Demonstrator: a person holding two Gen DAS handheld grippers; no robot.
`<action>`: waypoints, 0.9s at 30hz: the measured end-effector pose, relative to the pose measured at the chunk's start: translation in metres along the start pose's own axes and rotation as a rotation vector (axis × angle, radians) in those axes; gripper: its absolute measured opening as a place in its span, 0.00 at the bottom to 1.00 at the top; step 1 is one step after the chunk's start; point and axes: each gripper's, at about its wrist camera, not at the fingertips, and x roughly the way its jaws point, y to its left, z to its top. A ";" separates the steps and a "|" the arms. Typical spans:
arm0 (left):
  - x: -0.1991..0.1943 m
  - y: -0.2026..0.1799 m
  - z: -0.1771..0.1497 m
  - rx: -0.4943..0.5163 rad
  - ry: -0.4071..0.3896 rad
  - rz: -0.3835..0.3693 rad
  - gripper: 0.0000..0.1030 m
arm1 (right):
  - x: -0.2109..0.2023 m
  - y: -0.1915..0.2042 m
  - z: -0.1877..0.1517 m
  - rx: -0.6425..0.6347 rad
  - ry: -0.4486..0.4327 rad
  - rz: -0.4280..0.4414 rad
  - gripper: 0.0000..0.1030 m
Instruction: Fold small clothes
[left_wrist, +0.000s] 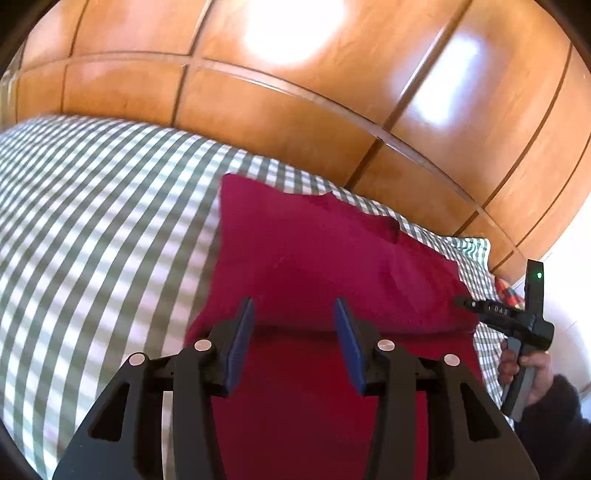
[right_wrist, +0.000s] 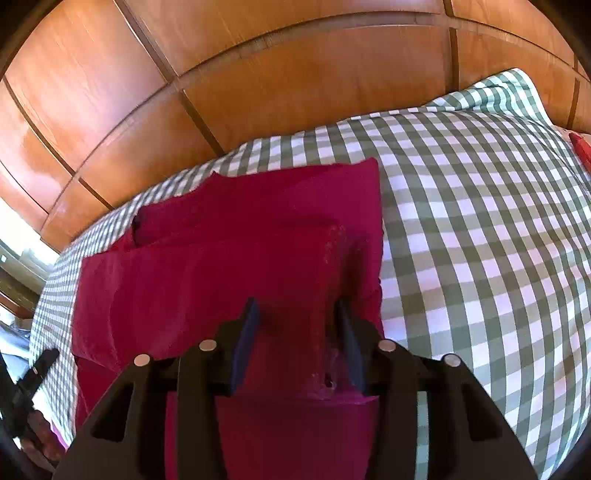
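Note:
A magenta garment (left_wrist: 325, 254) lies folded in layers on the green-and-white checked cloth (left_wrist: 92, 229). My left gripper (left_wrist: 294, 314) is open just above the garment's near edge, nothing between its blue pads. In the right wrist view the same garment (right_wrist: 229, 258) shows a folded upper layer with a seamed edge running toward me. My right gripper (right_wrist: 295, 314) is open, its pads on either side of that seamed edge, near the garment's right side. The right gripper also shows at the far right of the left wrist view (left_wrist: 517, 317), held in a hand.
A wooden panelled wardrobe (left_wrist: 295, 92) stands right behind the checked surface (right_wrist: 480, 221). A red patterned item (left_wrist: 508, 291) lies at the far right corner. The left gripper's tip (right_wrist: 40, 365) shows at the left edge of the right wrist view.

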 end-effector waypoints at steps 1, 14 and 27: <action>0.005 -0.002 0.002 0.002 0.007 0.005 0.43 | -0.001 0.000 -0.002 -0.002 0.000 -0.014 0.19; 0.017 0.011 0.003 -0.028 0.057 0.065 0.43 | 0.003 0.004 0.008 -0.045 -0.043 -0.119 0.17; 0.066 -0.005 0.066 -0.062 0.026 0.068 0.43 | -0.019 0.062 -0.005 -0.223 -0.122 -0.072 0.49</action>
